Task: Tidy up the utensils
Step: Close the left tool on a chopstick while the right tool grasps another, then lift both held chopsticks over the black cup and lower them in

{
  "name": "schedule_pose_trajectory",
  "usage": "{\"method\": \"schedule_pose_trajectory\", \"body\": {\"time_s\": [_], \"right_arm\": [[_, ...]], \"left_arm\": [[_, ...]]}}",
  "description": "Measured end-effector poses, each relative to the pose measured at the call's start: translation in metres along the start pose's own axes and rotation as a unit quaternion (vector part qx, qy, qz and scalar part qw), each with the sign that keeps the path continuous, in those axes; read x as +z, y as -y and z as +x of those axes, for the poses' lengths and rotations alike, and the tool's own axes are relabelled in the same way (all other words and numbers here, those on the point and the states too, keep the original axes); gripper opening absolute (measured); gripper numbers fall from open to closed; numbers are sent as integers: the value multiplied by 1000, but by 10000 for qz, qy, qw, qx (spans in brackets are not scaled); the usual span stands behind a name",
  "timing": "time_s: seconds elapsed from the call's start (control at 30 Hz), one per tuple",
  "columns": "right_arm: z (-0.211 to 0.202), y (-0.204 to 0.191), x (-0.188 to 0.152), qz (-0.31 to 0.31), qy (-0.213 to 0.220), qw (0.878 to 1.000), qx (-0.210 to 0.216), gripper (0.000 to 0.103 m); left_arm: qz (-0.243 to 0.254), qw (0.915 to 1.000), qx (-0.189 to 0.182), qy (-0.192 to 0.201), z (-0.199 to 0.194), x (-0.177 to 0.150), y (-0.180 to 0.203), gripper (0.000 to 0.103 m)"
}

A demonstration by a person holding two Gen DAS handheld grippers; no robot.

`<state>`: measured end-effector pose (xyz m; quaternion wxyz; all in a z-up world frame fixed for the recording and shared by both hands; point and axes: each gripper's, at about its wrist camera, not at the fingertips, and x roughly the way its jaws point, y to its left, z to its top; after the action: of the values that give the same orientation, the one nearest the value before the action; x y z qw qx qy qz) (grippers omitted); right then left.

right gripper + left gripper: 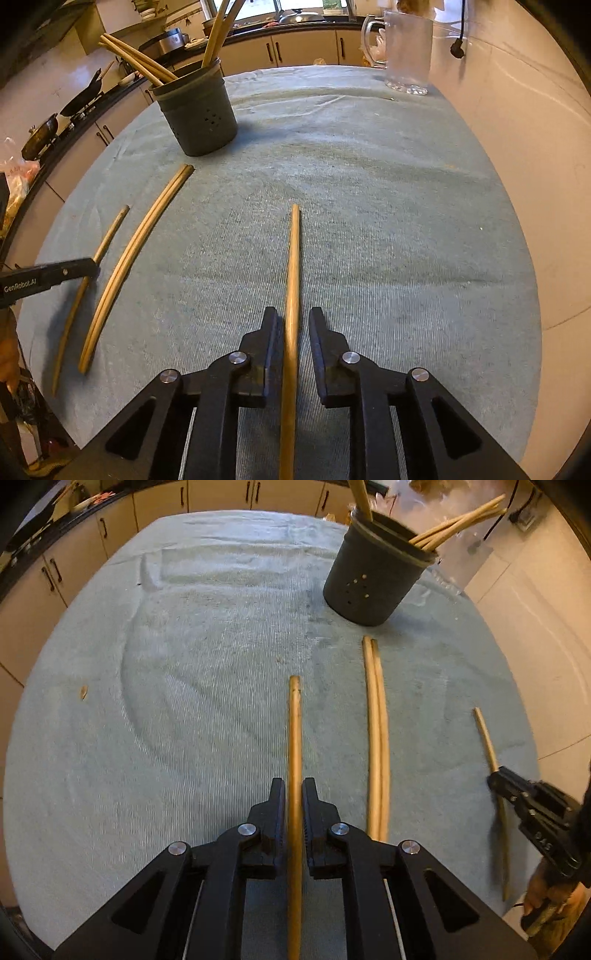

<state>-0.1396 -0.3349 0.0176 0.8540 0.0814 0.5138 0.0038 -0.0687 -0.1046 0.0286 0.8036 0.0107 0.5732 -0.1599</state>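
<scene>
Wooden chopsticks lie on a blue-green cloth. My left gripper (294,792) has its jaws closed around one chopstick (294,738) that lies along the cloth. A pair of chopsticks (376,731) lies to its right. My right gripper (293,319) straddles another chopstick (293,266) with small gaps at each side, jaws open. A dark grey perforated holder (373,579) with several chopsticks stands at the far side; it also shows in the right wrist view (201,110). The left gripper shows at the left edge of the right wrist view (90,267). The right gripper shows in the left wrist view (496,781).
A clear glass jug (406,51) stands at the far right of the table. The cloth (203,664) covers the whole table. Kitchen cabinets (110,535) and a counter with pans run behind. A tiled wall (535,147) is on the right.
</scene>
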Motion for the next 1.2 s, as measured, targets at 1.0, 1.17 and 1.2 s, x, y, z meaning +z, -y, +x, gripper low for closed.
{"method": "schedule_pose_trajectory", "body": {"time_s": [1.0,1.17,1.2], "right_arm": [[13,-27,82,-258,-225,9993,-178,6],[-45,-32,83,-255,668,9974,-98,6],[-53,-33,82,-262,805,9964,-97,6]], "left_arm": [[580,9959,95,680,-9,36,13,6],[475,9893,44,1376,-61,25,14,6],[448,9879,22,1485,-69,24,14,6]]}}
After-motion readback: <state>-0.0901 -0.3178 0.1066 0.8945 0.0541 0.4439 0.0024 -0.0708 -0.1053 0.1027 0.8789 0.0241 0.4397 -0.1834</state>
